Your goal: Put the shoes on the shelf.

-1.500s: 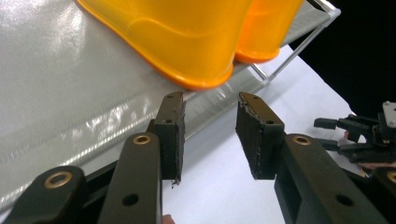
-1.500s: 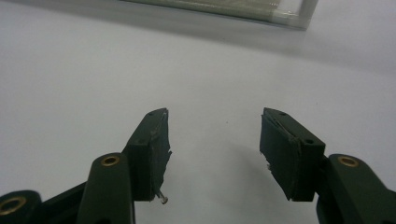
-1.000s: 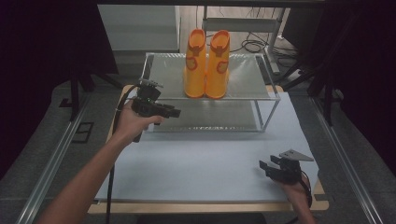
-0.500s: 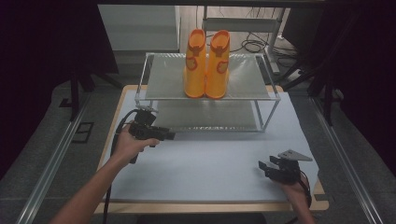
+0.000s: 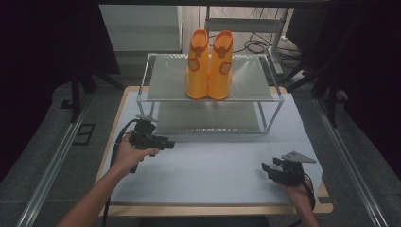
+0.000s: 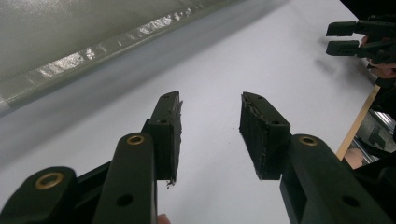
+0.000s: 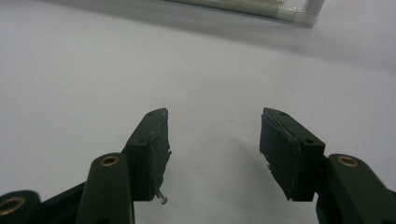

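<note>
Two-tier wire-frame rack sits at the back of the white mat. Top shelf carries a pair of orange rubber boots, upright, side by side, touching, roughly centred. Lower shelf has nothing on it that I can make out.

Left hand comes in from bottom-left, forearm angled up and right. Left gripper is held low over the mat just in front of the rack's left front leg, jaws pointing right and roughly level. Left gripper view: jaws apart about halfway, have just been opening, only bare mat between the pads. Rack's lower edge runs across the top left of that view.

Right hand rests at the front-right corner of the mat. Right gripper points left, jaws wide, nothing held; right gripper view has plain mat between the pads and a rack corner far ahead.

Boots are up on the top shelf, behind and above the left gripper, to its right, clearly apart. Well apart from the right gripper.
</note>
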A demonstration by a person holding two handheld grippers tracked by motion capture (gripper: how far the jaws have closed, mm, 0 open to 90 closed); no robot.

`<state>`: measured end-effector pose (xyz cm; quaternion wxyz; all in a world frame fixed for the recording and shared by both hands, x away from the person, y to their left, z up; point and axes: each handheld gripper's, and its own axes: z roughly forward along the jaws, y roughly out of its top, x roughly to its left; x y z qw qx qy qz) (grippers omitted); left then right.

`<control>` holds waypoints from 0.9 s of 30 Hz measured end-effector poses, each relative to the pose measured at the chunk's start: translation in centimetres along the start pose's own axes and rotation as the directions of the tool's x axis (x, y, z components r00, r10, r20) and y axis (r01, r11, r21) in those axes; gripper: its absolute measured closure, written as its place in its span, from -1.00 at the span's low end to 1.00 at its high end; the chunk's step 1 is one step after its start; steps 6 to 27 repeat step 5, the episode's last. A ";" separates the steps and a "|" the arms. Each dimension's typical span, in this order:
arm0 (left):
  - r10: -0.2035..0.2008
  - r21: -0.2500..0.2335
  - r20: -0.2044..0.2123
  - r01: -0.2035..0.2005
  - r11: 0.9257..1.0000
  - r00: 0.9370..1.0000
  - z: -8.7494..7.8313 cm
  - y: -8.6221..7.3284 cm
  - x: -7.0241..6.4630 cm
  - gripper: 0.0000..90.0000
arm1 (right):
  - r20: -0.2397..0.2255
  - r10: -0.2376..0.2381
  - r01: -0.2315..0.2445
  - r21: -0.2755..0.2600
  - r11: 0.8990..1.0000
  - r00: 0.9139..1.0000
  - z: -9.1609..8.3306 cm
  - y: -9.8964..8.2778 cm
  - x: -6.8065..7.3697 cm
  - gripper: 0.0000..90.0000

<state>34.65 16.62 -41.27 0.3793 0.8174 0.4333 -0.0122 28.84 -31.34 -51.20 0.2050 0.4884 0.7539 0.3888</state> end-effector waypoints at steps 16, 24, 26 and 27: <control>0.002 -0.011 0.006 -0.002 1.000 1.000 -0.1 0.2 0.0 0.21 | 0.003 -0.007 0.007 -0.016 1.000 1.000 -0.2 0.4 0.0 -0.09; 0.002 -0.011 0.006 -0.002 1.000 1.000 -0.1 0.2 0.0 0.21 | 0.003 -0.007 0.007 -0.016 1.000 1.000 -0.2 0.4 0.0 -0.09; 0.002 -0.011 0.006 -0.002 1.000 1.000 -0.1 0.2 0.0 0.21 | 0.003 -0.007 0.007 -0.016 1.000 1.000 -0.2 0.4 0.0 -0.09; 0.002 -0.011 0.006 -0.002 1.000 1.000 -0.1 0.2 0.0 0.21 | 0.003 -0.007 0.007 -0.016 1.000 1.000 -0.2 0.4 0.0 -0.09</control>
